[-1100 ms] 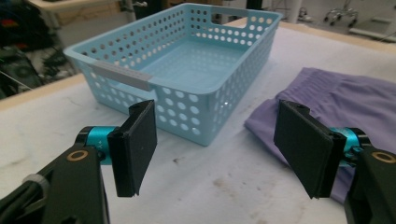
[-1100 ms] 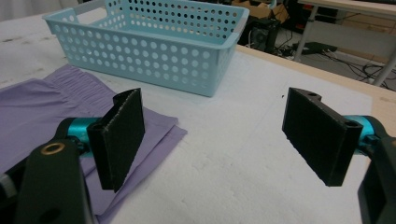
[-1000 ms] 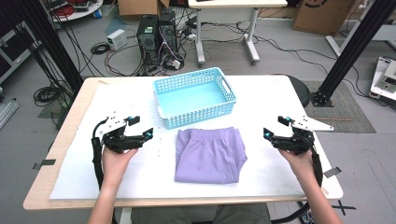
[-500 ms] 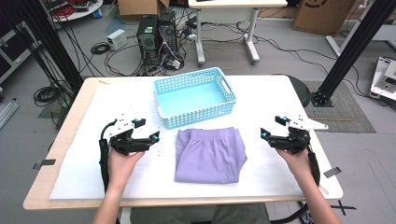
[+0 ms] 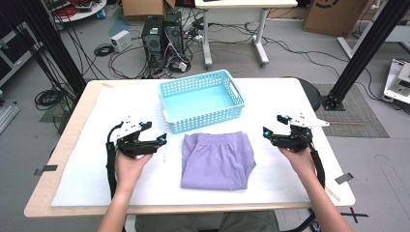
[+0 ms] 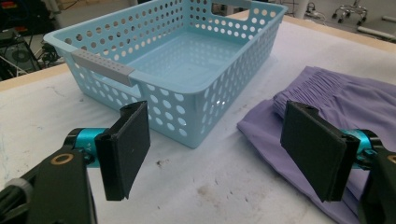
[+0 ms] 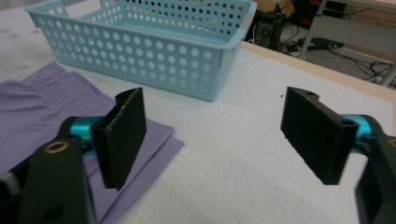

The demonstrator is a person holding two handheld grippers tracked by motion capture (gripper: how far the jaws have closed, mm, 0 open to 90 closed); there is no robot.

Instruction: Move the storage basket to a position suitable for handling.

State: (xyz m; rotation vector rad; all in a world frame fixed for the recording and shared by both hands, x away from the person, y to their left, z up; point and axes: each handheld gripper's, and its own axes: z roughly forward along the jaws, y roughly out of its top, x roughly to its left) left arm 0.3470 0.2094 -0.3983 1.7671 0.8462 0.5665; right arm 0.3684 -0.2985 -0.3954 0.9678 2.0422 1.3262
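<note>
Your left gripper holds its flat, black, rectangular jaws wide apart with nothing between them, and past its fingertips the rectangular light-blue plastic basket with round-perforated walls and a grey handle grip stands ahead, while the folded lilac fabric shorts with a gathered, ribbed waistband lie soft and slightly creased behind the right-hand finger. Your right gripper is likewise spread wide and empty over the white, slightly rough table cover, with the shorts behind its left-hand finger and the basket ahead of both.
</note>
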